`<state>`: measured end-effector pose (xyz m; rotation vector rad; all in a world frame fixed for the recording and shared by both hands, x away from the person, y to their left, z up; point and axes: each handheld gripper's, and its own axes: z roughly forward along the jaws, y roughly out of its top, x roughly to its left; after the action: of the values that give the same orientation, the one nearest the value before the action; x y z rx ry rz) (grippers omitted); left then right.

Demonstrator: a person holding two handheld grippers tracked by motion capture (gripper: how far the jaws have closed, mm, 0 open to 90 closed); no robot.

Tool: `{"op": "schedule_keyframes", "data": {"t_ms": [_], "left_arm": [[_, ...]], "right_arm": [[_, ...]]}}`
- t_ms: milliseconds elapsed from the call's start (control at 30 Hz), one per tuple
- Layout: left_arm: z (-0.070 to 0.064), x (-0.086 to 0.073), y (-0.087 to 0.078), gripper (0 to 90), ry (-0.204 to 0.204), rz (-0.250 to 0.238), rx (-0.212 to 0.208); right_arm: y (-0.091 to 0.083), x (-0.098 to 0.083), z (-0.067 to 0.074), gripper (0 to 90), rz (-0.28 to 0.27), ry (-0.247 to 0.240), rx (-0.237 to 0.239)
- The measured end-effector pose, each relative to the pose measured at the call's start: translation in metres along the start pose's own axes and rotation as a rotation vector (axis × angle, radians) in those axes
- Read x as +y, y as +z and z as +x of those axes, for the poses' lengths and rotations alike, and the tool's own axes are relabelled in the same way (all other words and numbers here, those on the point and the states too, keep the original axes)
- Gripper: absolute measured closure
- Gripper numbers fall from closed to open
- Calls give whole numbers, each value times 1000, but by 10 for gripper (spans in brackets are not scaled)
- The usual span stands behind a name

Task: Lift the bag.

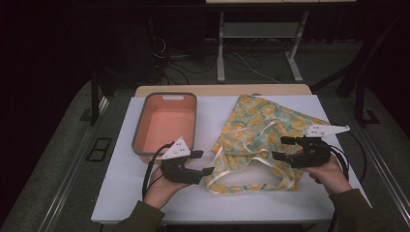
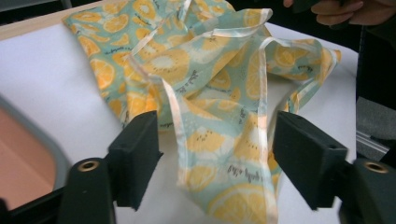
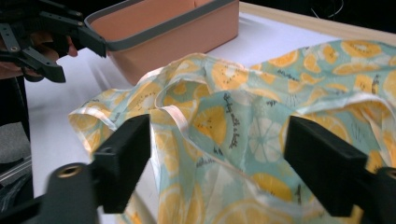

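The soft blue-green cloth with yellow lemon slices printed on it (image 1: 261, 140) lies in a loose, crumpled heap on the right half of the white table top (image 1: 121, 193). Pale ribbon-like straps run along its edges and loop over the folds. It looks like an apron or a cloth bag, but I cannot tell which.

The left gripper (image 1: 200, 162) sits just beside the cloth's left edge, and its black jaws are spread wide. In the left gripper view a strap and a bit of cloth lie between the jaws (image 2: 215, 140), but nothing is pinched. The right gripper (image 1: 279, 147) rests over the cloth's right side. Its jaws are spread wide too, with cloth under them and not squeezed (image 3: 219, 135). I think both hands sit at opposite ends so they can each grab a side and pull the cloth flat or lift it.

The peach plastic tub with a grey rim (image 1: 140, 123) stands empty to the left of the cloth, maybe waiting for it.
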<state>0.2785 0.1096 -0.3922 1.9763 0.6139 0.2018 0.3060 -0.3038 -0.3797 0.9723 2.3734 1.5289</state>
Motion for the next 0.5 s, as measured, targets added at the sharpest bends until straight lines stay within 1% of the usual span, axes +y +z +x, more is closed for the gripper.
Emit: {"op": "schedule_keyframes", "data": {"t_ms": [67,133,267,333,400,467,500], "left_arm": [[0,-4,-5,256,4,3,11],[1,-10,-11,241,4,3,18],[3,-19,-20,196,8,8,31],[5,-25,-23,172,-2,8,29],[5,-30,-26,148,2,9,32],[7,-34,-28,136,5,12,44],[8,-36,-29,132,-2,10,47]], "right_arm": [[-4,-5,3,191,-2,-6,0],[-7,-10,6,186,-4,-16,-14],[-14,-20,11,173,1,-29,-11],[-17,-26,12,159,8,-39,-25],[-20,-33,12,159,11,-28,-31],[-21,-40,11,156,19,-24,-41],[-21,-44,11,138,26,-21,-45]]}}
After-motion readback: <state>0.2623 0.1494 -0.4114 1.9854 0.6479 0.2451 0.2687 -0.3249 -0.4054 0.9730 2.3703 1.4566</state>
